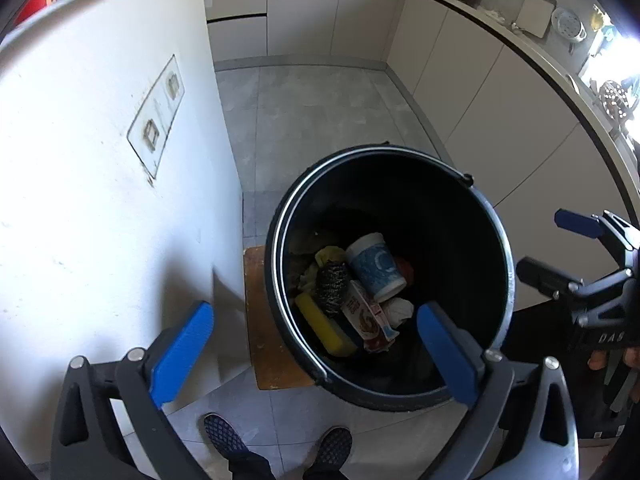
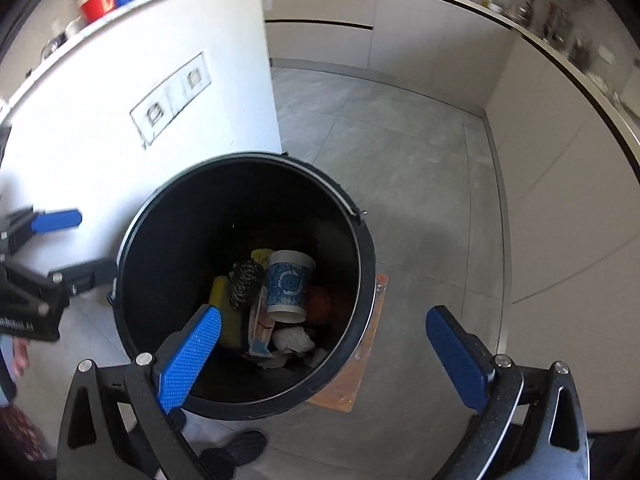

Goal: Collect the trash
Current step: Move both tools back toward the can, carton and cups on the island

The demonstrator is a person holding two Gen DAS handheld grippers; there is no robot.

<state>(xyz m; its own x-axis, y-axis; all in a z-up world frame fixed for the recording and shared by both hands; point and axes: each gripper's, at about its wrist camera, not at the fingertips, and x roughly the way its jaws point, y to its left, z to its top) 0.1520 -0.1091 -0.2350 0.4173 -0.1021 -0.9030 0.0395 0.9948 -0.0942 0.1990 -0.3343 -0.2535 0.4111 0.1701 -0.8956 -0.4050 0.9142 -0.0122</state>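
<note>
A black bucket [image 1: 472,240] [image 2: 160,248] with a wire handle stands on the floor and holds trash: a blue-and-white paper cup [image 1: 376,266] [image 2: 290,286], a yellow sponge [image 1: 324,326] [image 2: 222,292], a dark steel scourer [image 1: 332,284] [image 2: 245,283], a printed carton [image 1: 366,316] [image 2: 260,322] and crumpled white paper [image 1: 400,311] [image 2: 294,338]. My left gripper [image 1: 316,354] hovers above the bucket's near rim, open, nothing between its blue pads. My right gripper [image 2: 324,356] is also open and empty above the rim. Each gripper shows at the edge of the other's view.
The bucket rests on a brown board [image 1: 264,344] [image 2: 352,376] on grey floor tiles. A white wall end [image 1: 100,160] [image 2: 160,80] stands close on the left. Pale cabinets [image 1: 480,92] [image 2: 560,200] run along the back and right. The person's dark shoes [image 1: 280,444] are below.
</note>
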